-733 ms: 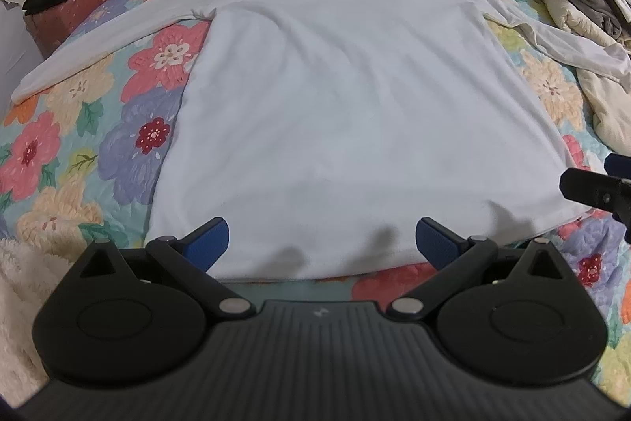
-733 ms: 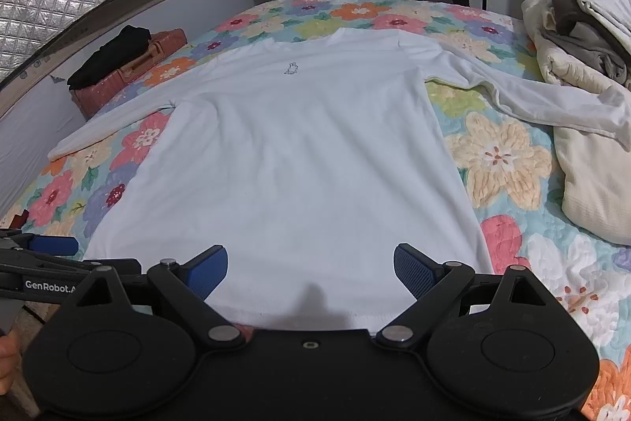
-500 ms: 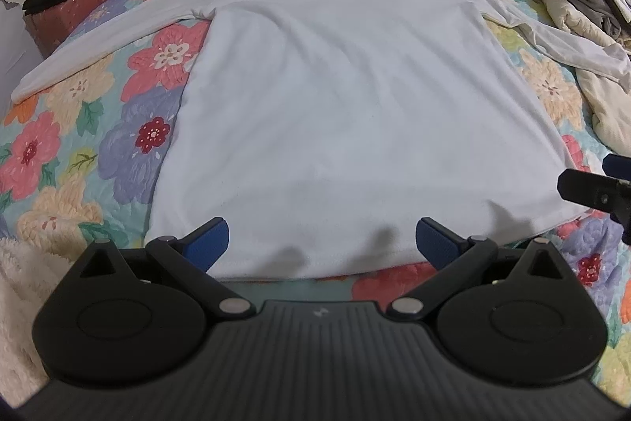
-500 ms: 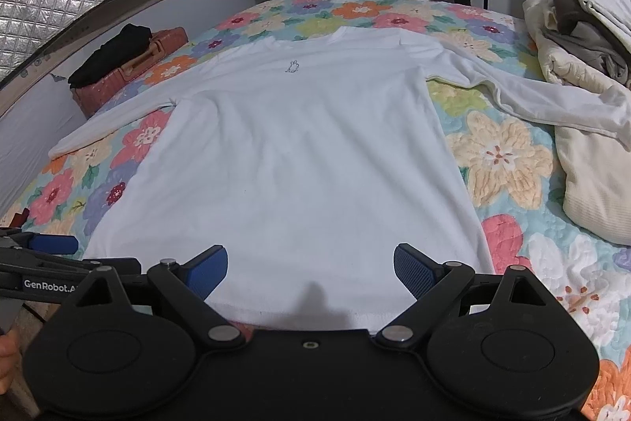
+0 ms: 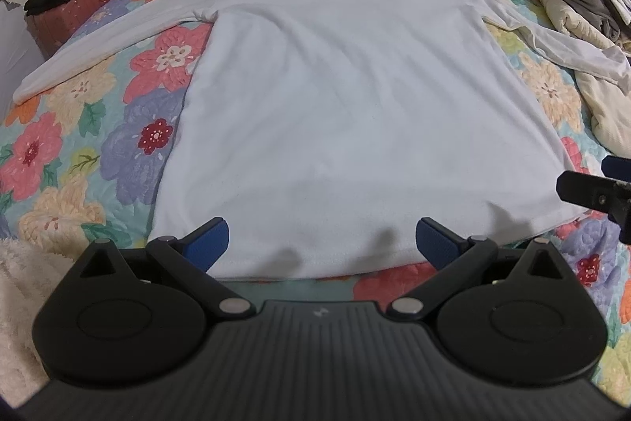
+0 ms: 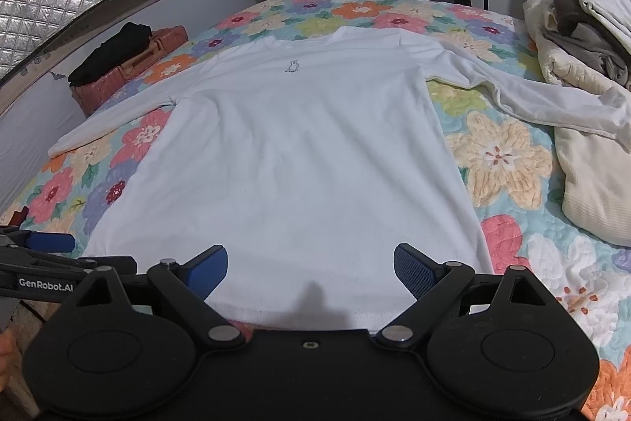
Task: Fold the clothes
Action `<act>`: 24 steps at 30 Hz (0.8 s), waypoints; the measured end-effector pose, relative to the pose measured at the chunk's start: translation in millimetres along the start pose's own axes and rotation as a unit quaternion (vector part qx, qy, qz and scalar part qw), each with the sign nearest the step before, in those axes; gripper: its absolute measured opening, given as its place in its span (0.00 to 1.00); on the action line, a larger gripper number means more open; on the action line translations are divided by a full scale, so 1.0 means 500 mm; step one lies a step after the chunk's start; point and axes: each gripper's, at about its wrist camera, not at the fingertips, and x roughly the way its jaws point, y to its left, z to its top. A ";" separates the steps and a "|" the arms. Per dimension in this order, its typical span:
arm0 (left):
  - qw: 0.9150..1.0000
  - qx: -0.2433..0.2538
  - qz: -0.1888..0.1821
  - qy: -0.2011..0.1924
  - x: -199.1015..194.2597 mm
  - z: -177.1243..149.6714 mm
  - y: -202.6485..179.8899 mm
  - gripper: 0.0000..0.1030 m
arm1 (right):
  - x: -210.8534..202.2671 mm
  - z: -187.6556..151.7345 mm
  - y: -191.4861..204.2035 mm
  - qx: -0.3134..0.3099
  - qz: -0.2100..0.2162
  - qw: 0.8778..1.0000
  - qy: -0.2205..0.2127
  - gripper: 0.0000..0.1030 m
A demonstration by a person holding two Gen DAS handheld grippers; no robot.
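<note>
Your left gripper [image 5: 321, 243] and right gripper [image 6: 310, 269] both hang spread wide, gripping nothing, above the hem of the white shirt [image 5: 347, 105], which lies flat on your floral bedspread [image 5: 79, 129].

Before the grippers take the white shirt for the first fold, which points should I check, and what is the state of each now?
1. White shirt lies flat, front up, on the floral bedspread: ok.
2. Left gripper open and holding nothing: ok.
3. Right gripper open and holding nothing: ok.
4. Both grippers near the hem: ok; whether they touch it, cannot tell.
5. Both sleeves spread on the bed: not ok; the right sleeve ends on the pile of clothes.
6. Body free of big wrinkles: ok.
</note>
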 end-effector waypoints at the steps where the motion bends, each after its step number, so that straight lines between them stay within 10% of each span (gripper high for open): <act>1: 1.000 0.000 0.000 0.000 -0.001 0.000 0.000 1.00 | 0.000 -0.001 0.001 0.000 0.000 1.000 0.001 0.91; 24: 1.000 0.003 0.007 -0.001 0.000 -0.001 -0.002 1.00 | -0.005 0.003 0.005 -0.013 0.000 1.000 0.005 0.91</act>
